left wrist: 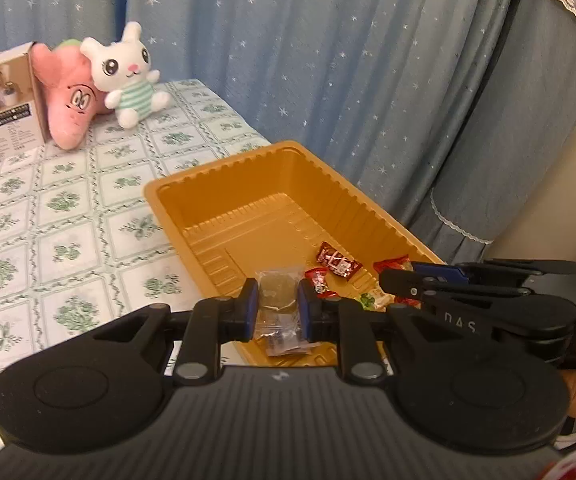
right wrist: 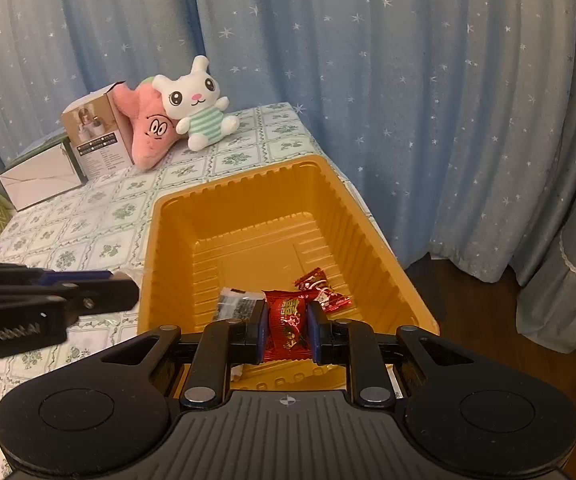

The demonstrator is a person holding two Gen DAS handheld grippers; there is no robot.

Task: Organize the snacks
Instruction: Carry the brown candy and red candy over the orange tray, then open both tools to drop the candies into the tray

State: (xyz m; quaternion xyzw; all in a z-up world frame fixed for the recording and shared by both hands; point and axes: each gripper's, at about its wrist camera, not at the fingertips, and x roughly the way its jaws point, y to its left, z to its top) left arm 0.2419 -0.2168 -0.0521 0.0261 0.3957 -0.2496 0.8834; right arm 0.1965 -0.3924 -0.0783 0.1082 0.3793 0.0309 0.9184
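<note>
Left gripper point(left wrist: 277, 304) clamped on a clear-wrapped round snack point(left wrist: 276, 288), jaws nearly together, held over the near end of the gold tray point(left wrist: 223, 184). Right gripper point(right wrist: 286, 330) pinched tight on a red candy packet point(right wrist: 285, 326), also over the tray's near end. Loose in the tray: red wrapped candy point(right wrist: 322, 290) at 1 o'clock from the right gripper, dark clear packet point(right wrist: 233, 304) at 10 o'clock. Plush rabbit point(right wrist: 197, 106), pink plush point(right wrist: 147, 132) and a box point(right wrist: 95, 136) sit far back on the tablecloth point(left wrist: 67, 220).
</note>
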